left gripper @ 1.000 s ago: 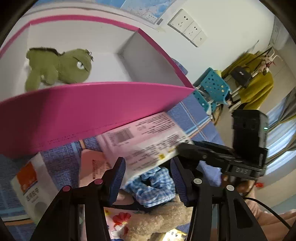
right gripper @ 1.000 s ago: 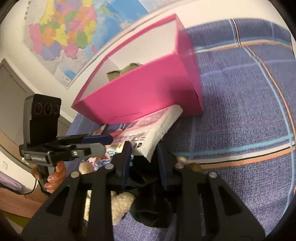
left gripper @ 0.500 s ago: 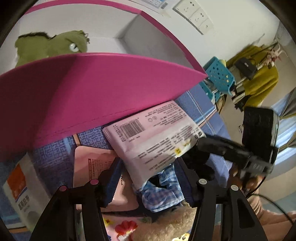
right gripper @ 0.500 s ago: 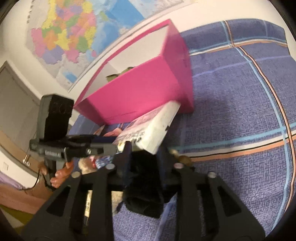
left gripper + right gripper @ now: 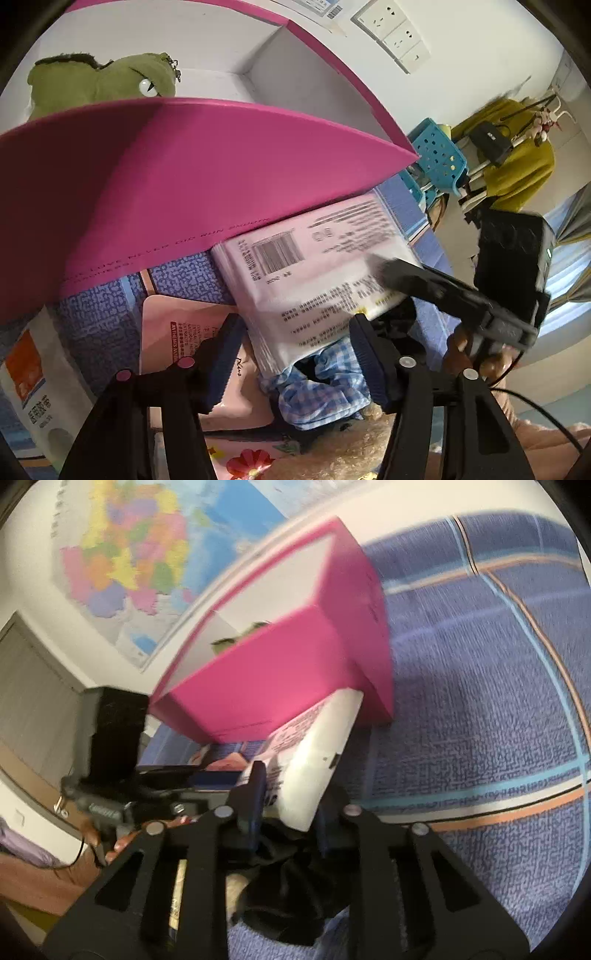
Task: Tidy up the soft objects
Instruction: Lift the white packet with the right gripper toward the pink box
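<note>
A pink open box (image 5: 192, 170) holds a green plush toy (image 5: 99, 83); the box also shows in the right wrist view (image 5: 280, 672). A pale pink tissue pack (image 5: 314, 273) leans against the box front. My right gripper (image 5: 288, 808) is shut on the pack's corner (image 5: 306, 775), with a black cloth (image 5: 288, 893) under it. My left gripper (image 5: 295, 354) is open, its jaws on either side of the pack's near end, above a blue checked cloth (image 5: 325, 384) and a beige plush toy (image 5: 332, 458).
A flat pink packet (image 5: 184, 347) and a white-orange carton (image 5: 33, 384) lie left of the pack on the purple patterned cover (image 5: 480, 701). A flowered item (image 5: 251, 461) lies at the bottom. A blue chair (image 5: 439, 158) and a clothes rack (image 5: 517, 147) stand beyond.
The right gripper has raised the tissue pack's corner and swung it toward the box. The left gripper has moved closer under the pack and stays open.
</note>
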Available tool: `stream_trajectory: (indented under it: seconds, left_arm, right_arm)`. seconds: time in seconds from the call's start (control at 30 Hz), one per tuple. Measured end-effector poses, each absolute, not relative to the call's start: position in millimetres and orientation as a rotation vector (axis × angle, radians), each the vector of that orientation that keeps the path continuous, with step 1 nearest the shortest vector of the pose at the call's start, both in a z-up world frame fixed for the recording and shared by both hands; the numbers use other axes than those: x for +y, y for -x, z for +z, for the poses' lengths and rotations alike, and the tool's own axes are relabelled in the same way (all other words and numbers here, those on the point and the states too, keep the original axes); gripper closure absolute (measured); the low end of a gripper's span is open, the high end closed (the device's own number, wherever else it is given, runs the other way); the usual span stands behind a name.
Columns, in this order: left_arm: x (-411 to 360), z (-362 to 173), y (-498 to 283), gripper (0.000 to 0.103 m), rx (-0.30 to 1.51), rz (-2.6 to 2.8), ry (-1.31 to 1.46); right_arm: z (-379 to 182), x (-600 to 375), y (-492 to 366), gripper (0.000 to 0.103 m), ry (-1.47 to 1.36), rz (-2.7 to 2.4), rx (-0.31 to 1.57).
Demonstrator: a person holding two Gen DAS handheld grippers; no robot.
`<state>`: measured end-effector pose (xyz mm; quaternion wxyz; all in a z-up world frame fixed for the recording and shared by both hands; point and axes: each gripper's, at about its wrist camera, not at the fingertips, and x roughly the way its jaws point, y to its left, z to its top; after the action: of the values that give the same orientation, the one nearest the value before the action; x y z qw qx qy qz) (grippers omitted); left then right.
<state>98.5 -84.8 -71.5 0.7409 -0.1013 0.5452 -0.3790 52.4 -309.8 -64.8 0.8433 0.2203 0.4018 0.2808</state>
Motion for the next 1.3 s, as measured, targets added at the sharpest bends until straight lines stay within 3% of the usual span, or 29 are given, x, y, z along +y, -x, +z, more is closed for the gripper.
stream_trajectory:
  seconds: [0.3, 0.57, 0.9, 1.0, 1.17, 1.27, 1.3]
  left_arm:
    - [-87.6, -64.7, -104.5, 0.022, 1.164, -0.836, 0.228]
    - [-94.7, -59.8, -101.3, 0.022, 1.166, -0.932, 0.228]
    - [-81.2, 33.0, -69.2, 0.022, 0.945, -0.87, 0.128]
    - [-85.4, 62.8, -70.3, 0.022, 0.875, -0.89, 0.109]
    - [-82.5, 62.6, -83.4, 0.022, 0.877, -0.855, 0.113]
    - [-72.0, 41.7, -83.9, 0.022, 0.907, -0.835, 0.14]
    - [-68.5, 32.4, -83.1, 0.022, 0.924, -0.826, 0.139]
  right_arm:
    - [-50.3, -306.2, -23.9, 0.085, -0.367, 0.671, 0.727]
    - [-47.6, -304.9, -20.1, 0.085, -0.346, 0.691, 0.721]
    - [2.1, -285.1, -12.0, 0.087, -0.267, 0.703, 0.644]
    - [18.8, -281.8, -20.9, 0.092, -0.262, 0.703, 0.62]
    - [39.9, -276.3, -37.1, 0.094, -0.276, 0.726, 0.572]
    - [30.4, -274.7, -46.3, 0.086, -0.281, 0.719, 0.631]
    - [23.8, -277.7, -47.3, 0.072, -0.284, 0.676, 0.653]
